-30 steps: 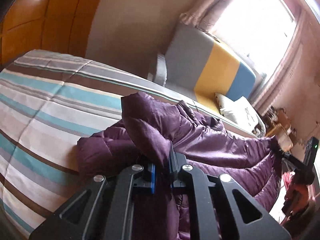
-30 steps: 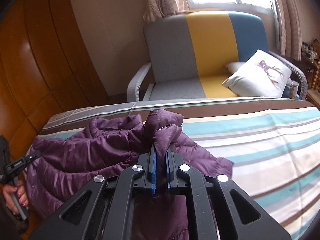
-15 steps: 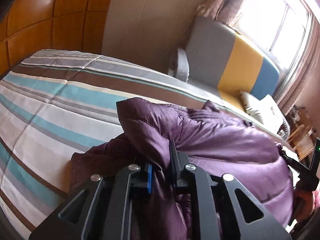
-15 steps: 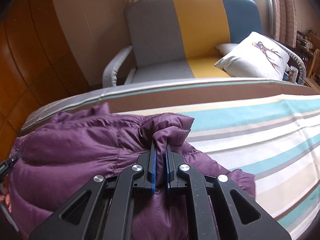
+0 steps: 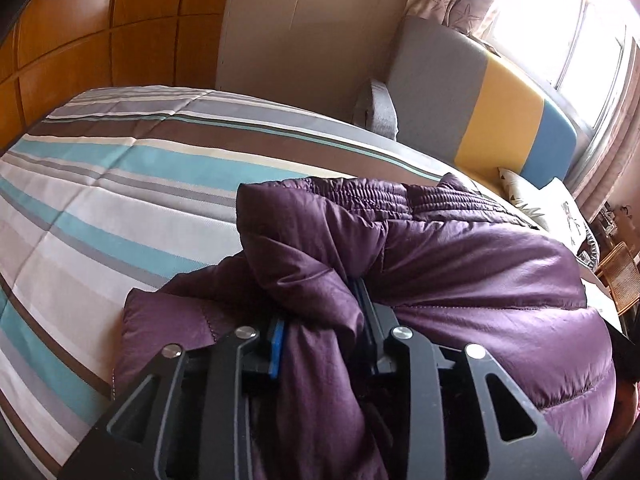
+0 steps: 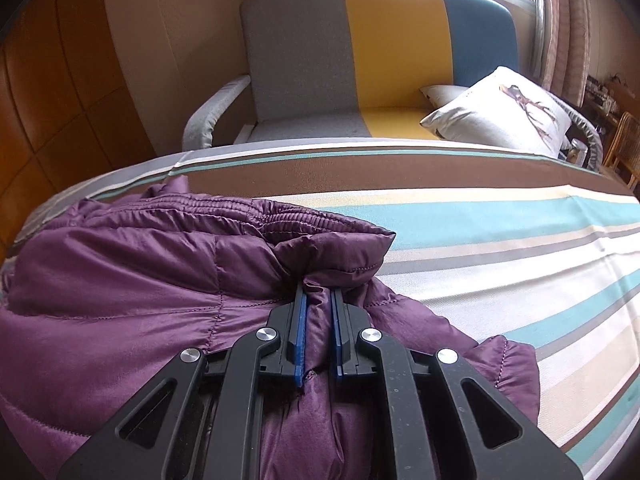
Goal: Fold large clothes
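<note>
A purple padded jacket (image 5: 460,280) lies bunched on the striped bed (image 5: 100,200), its folded edge laid over the lower layer. My left gripper (image 5: 320,304) sits low over the jacket's left corner. Its jaws are opening, and a loose fold of fabric lies between them, with part of the blue left pad (image 5: 276,344) bare. In the right wrist view the jacket (image 6: 140,280) fills the left half of the frame. My right gripper (image 6: 319,292) is shut on a pinch of its right corner, just above the bed (image 6: 500,240).
Beyond the bed's far edge stands a grey, yellow and blue armchair (image 6: 304,60) holding a white pillow (image 6: 500,116). Orange wooden wall panels (image 5: 80,40) run along the left. A wicker chair (image 6: 624,140) stands at the far right. Striped bedding lies bare to the jacket's left and right.
Both grippers have sunk toward the bed, carrying the lifted jacket edge forward and down onto the rest. The left jaws have spread apart. The right jaws stay pinched on fabric.
</note>
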A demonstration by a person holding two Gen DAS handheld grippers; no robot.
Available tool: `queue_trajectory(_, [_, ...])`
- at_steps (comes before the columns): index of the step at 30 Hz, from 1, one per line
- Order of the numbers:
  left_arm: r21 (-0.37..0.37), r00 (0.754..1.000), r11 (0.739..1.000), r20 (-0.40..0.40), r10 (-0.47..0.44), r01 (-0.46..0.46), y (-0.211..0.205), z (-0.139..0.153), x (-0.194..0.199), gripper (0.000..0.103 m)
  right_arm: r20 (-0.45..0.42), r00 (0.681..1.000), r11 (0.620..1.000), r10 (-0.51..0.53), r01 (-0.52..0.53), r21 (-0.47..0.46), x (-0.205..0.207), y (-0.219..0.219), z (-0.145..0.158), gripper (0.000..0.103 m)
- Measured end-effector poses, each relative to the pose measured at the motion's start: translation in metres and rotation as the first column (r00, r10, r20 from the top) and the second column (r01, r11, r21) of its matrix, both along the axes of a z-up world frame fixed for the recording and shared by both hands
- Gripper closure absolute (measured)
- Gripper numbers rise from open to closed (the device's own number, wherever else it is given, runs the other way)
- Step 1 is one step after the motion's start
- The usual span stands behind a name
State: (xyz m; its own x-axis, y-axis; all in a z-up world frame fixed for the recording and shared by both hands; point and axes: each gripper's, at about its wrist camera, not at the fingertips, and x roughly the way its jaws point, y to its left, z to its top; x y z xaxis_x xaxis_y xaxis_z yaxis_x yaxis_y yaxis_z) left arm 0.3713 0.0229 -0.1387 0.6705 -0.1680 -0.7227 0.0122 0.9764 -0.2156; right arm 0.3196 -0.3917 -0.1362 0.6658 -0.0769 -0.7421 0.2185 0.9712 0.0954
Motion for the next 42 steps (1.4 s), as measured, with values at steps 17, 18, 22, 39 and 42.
queue_trajectory(17, [0.113, 0.972, 0.99, 0.21, -0.109, 0.086, -0.078, 0.087, -0.047, 0.019, 0.012, 1.0, 0.999, -0.015, 0.016, -0.038, -0.003, 0.001, 0.002, 0.088])
queue_trajectory(18, [0.159, 0.971, 0.983, 0.202, -0.128, 0.097, -0.089, 0.084, -0.04, 0.019, 0.012, 1.0, 0.999, -0.015, 0.015, -0.037, -0.003, 0.001, 0.002, 0.088])
queue_trajectory(22, [0.269, 0.99, 0.958, 0.072, -0.123, 0.1, -0.107, 0.041, -0.002, 0.021, 0.013, 1.0, 0.999, -0.014, 0.015, -0.035, -0.004, 0.002, 0.002, 0.088])
queue_trajectory(39, [0.188, 0.993, 0.977, 0.037, -0.11, 0.101, -0.098, 0.03, -0.001, 0.017, 0.094, 0.995, 0.999, -0.036, 0.037, -0.005, -0.033, 0.005, 0.038, 0.075])
queue_trajectory(42, [0.12, 0.995, 0.992, 0.084, -0.055, 0.044, -0.095, 0.044, -0.027, 0.017, 0.161, 0.987, 1.0, 0.001, -0.006, 0.03, -0.051, 0.025, 0.053, 0.075])
